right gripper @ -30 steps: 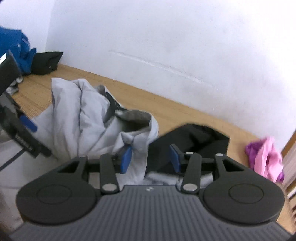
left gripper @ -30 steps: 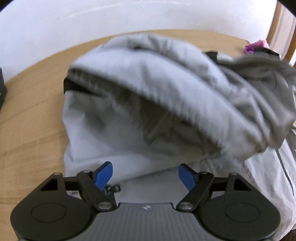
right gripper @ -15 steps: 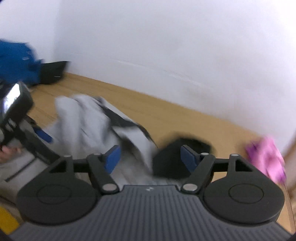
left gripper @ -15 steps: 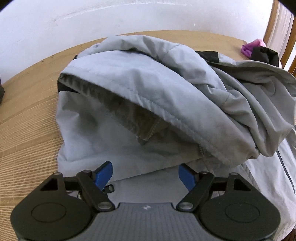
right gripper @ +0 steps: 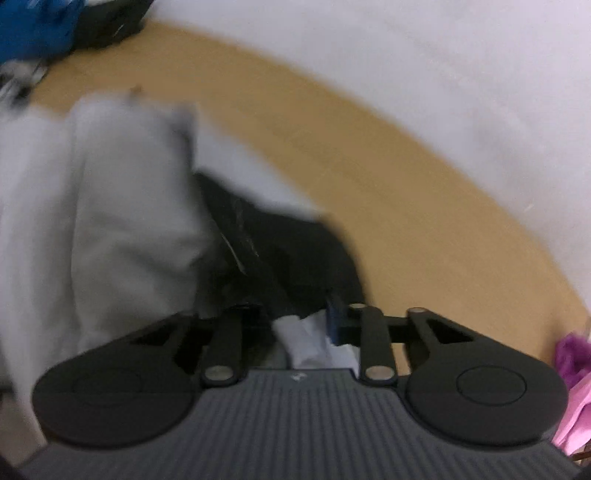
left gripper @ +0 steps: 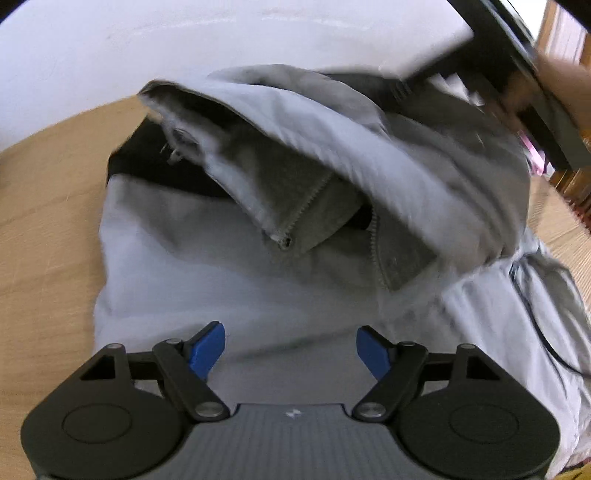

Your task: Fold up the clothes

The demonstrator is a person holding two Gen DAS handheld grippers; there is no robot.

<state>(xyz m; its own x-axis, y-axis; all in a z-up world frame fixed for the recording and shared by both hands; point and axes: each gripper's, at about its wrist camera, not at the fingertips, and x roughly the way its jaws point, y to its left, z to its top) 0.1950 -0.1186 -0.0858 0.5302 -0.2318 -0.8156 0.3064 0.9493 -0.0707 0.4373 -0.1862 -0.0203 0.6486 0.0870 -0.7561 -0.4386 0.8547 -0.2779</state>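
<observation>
Left wrist: bare table [left gripper: 44, 221] left of jacket [left gripper: 229, 266].

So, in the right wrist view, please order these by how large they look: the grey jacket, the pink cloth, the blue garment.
1. grey jacket, clearly the largest.
2. blue garment and pink cloth: they look similar; both are cut by the frame edge and lie at different distances, so I do not rank them.

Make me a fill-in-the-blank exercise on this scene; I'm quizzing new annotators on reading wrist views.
1. The jacket being folded is mainly light ____ in colour.
2. The left gripper has its jaws standing ____ above the jacket.
3. The pads of the right gripper are ____ in colour.
4. The bundle of cloth at the right edge of the right wrist view is ____.

Missing words: grey; open; blue; pink
</observation>
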